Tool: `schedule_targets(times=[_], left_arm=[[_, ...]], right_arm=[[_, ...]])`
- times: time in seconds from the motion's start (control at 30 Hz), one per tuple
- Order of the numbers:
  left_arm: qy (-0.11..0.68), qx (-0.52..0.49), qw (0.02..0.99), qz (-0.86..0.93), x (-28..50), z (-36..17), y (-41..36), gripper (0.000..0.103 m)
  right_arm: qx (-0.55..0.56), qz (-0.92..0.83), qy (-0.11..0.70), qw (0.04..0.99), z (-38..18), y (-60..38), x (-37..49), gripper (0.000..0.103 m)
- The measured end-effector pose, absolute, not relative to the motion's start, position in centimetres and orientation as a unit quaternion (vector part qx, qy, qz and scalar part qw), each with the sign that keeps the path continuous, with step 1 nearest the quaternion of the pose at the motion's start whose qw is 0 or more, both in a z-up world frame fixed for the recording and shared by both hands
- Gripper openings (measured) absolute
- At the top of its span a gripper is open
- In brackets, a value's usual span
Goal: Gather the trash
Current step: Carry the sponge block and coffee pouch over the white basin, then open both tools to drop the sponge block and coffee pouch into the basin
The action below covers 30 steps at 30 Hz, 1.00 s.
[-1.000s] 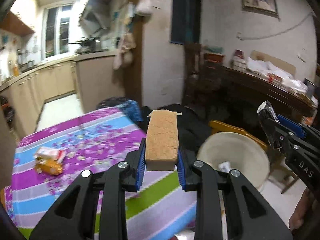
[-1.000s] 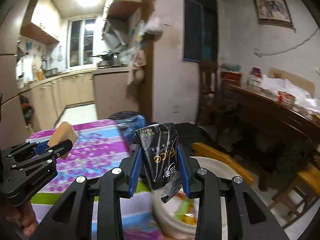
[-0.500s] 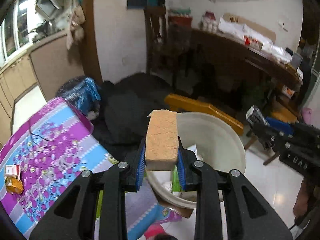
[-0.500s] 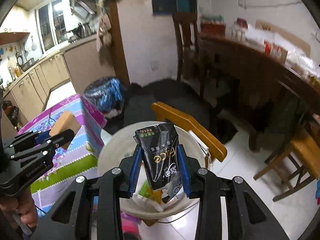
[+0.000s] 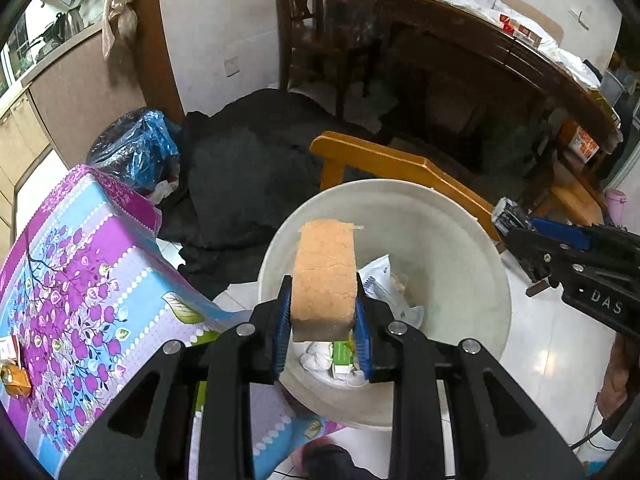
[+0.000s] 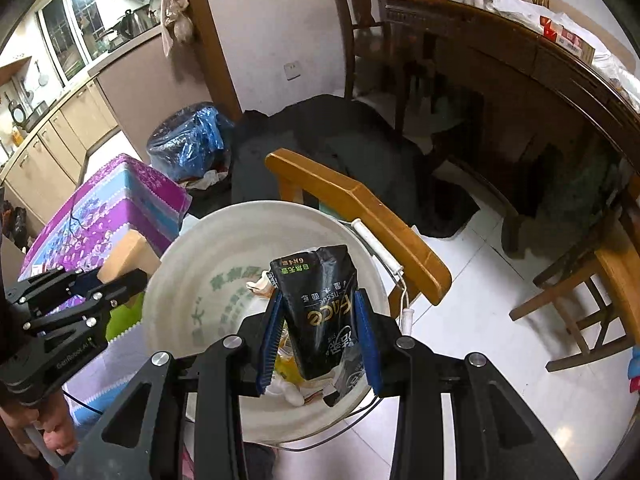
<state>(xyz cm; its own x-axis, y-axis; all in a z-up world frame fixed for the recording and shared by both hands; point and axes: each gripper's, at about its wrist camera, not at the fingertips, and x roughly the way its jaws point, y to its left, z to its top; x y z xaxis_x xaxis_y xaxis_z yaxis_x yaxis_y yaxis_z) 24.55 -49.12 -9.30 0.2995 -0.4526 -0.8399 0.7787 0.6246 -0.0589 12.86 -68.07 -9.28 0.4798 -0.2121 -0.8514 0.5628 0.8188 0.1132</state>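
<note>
1. Left wrist view: round off-white plastic bucket (image 5: pixel 460 240), smooth inside, holding a white crinkled wrapper (image 5: pixel 378 280), a green-and-white carton (image 5: pixel 342 356) and white crumpled wads.
2. Left tool (image 5: pixel 323 320) clamped on a tan sponge block (image 5: pixel 326 272), porous and cracked on its face, rectangular, poised above the bucket's near side.
3. Beside the bucket, a bench (image 5: pixel 80 280) under glossy purple-and-blue floral cloth; orange packet (image 5: pixel 16 378) at its left edge.
4. Right wrist view: same bucket (image 6: pixel 188 272), faded green print on the inner wall, wire handle with white grip; yellow and white scraps at the bottom.
5. Right tool (image 6: pixel 320 344) clamped on a black glossy tissue packet (image 6: pixel 320 304), crumpled, white lettering, held over the bucket's mouth.
6. Behind, a bin lined with blue plastic (image 6: pixel 192 140).
</note>
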Motion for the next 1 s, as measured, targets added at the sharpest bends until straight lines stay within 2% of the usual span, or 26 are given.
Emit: schedule_targets(times=[0.47, 0.53, 0.6, 0.67, 1.0], left_arm=[[0.443, 0.184, 0.793, -0.376, 25.4, -9.3, -49.5, 0.027], [0.444, 0.187, 0.794, -0.372, 25.5, -9.4, -49.4, 0.040], [0.442, 0.186, 0.797, -0.368, 25.6, -9.4, -49.4, 0.057], [0.441, 0.184, 0.798, -0.367, 25.6, -9.4, -49.3, 0.063], [0.442, 0.184, 0.803, -0.356, 25.7, -9.7, -49.3, 0.063]], right_arm=[[0.184, -0.226, 0.455, 0.841, -10.0, -67.8, 13.1, 0.040], [0.186, -0.228, 0.451, 0.843, -10.0, -67.8, 13.0, 0.049], [0.191, -0.226, 0.447, 0.844, -10.1, -68.1, 12.9, 0.056], [0.193, -0.225, 0.445, 0.845, -10.1, -68.2, 12.9, 0.061], [0.197, -0.224, 0.439, 0.848, -10.2, -68.5, 12.7, 0.061]])
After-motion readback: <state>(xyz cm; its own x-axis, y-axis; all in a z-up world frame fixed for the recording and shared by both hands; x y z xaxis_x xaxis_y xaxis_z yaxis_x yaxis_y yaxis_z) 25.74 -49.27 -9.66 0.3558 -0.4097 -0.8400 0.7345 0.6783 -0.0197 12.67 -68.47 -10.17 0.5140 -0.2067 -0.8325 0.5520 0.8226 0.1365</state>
